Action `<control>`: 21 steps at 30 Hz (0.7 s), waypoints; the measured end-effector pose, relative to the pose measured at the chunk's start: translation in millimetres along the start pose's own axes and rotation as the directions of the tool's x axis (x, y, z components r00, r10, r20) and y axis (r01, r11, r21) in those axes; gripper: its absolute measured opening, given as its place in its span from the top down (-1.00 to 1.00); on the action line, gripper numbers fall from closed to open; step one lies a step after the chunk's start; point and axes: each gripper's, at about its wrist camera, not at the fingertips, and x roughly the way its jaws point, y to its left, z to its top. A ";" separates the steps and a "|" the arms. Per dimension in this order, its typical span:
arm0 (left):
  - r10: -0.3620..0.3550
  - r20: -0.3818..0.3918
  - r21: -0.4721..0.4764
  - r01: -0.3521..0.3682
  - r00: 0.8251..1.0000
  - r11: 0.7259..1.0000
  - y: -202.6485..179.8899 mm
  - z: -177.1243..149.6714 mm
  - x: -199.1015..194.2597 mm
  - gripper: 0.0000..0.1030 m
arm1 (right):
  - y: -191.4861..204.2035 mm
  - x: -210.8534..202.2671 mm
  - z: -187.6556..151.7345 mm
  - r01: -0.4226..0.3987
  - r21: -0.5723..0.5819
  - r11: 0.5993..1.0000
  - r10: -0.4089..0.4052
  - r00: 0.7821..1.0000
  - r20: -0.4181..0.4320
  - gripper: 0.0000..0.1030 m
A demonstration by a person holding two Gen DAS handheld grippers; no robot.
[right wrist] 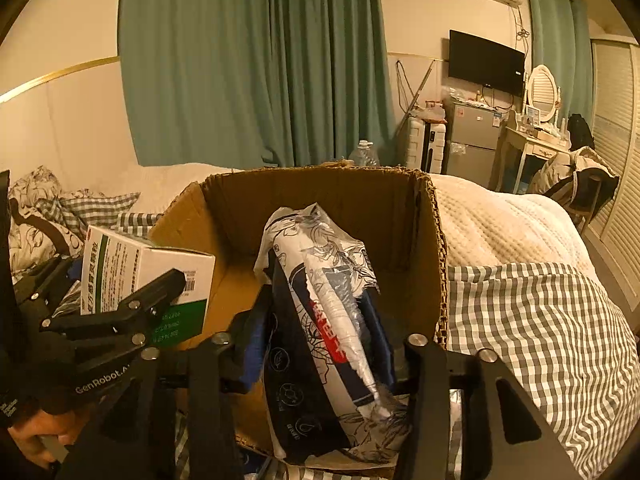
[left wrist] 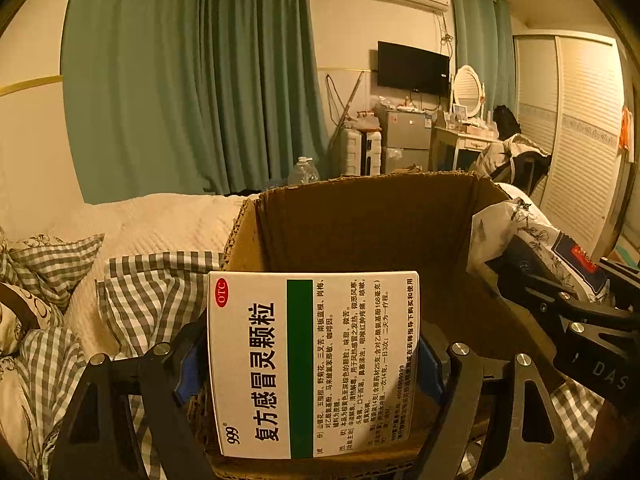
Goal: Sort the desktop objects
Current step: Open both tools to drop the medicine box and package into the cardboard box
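Observation:
An open cardboard box (left wrist: 360,216) stands on the bed; it also shows in the right wrist view (right wrist: 320,196). My left gripper (left wrist: 314,364) is shut on a white and green medicine box (left wrist: 314,364), held upright over the cardboard box's near edge. That medicine box and the left gripper show at the left of the right wrist view (right wrist: 144,272). My right gripper (right wrist: 328,344) is shut on a soft white and dark blue printed tissue pack (right wrist: 324,320), held above the cardboard box's inside. The pack shows at the right of the left wrist view (left wrist: 532,240).
The box sits on a checked blanket (right wrist: 540,320) and a cream quilt (left wrist: 160,224). Patterned pillows (left wrist: 24,312) lie at the left. Teal curtains (left wrist: 180,80), a TV, a small fridge and a dressing table stand beyond the bed. A wardrobe (left wrist: 584,140) is at the right.

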 end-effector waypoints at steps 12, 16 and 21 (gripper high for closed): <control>0.039 0.101 -0.039 -0.035 0.994 0.999 17.6 14.9 -36.9 -0.98 | 4.7 -39.6 9.4 -0.027 0.015 1.000 0.024 0.988 0.151 -0.50; 0.035 0.140 -0.047 -0.029 0.990 0.998 18.4 19.9 -58.1 -1.00 | 4.6 -59.3 12.6 -0.034 0.029 0.999 0.028 0.978 0.204 -0.61; 0.052 0.174 -0.025 -0.048 0.983 0.999 13.5 25.3 -81.8 -1.00 | 7.3 -83.3 17.3 -0.012 0.028 1.000 0.004 0.966 0.259 -0.74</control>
